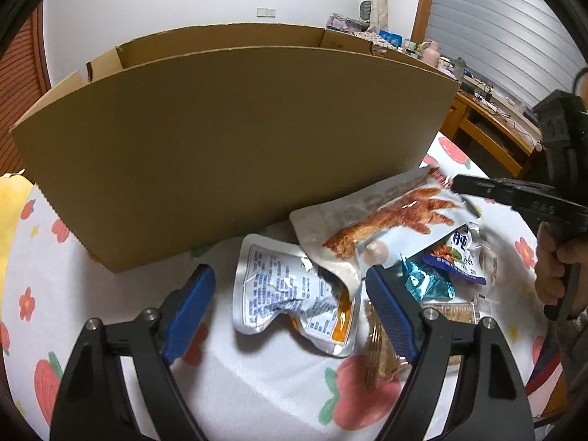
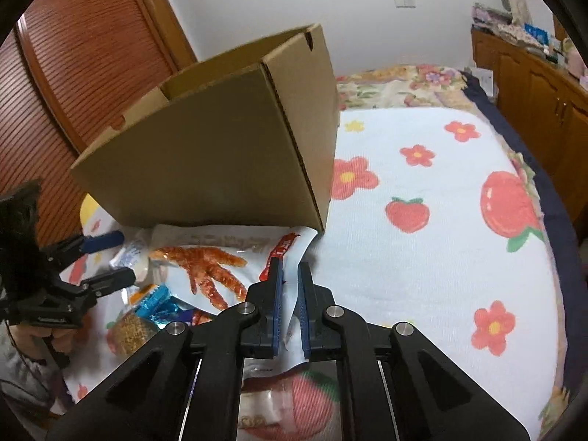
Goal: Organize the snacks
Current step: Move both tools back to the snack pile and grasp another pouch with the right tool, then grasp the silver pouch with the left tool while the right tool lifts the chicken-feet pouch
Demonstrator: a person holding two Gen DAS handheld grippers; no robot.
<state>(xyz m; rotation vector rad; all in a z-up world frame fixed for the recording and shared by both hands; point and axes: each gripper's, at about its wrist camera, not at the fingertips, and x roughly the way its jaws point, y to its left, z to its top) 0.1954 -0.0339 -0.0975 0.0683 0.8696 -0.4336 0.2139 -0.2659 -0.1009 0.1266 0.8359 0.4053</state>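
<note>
White chicken-foot snack pouch (image 2: 228, 257): right gripper (image 2: 290, 275) pinches its edge; lift clear into far cardboard box (image 2: 220, 139); left gripper (image 1: 290, 290) gapes empty.

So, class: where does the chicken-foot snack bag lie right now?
The chicken-foot bag lies on the blanket before the cardboard box, its edge pinched by the right gripper.

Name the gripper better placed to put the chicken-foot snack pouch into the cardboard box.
Right. The right hand-held gripper is already shut on the edge of the chicken-foot snack pouch, just in front of the cardboard box. The left hand-held gripper is open and empty over a silver foil pouch.
</note>
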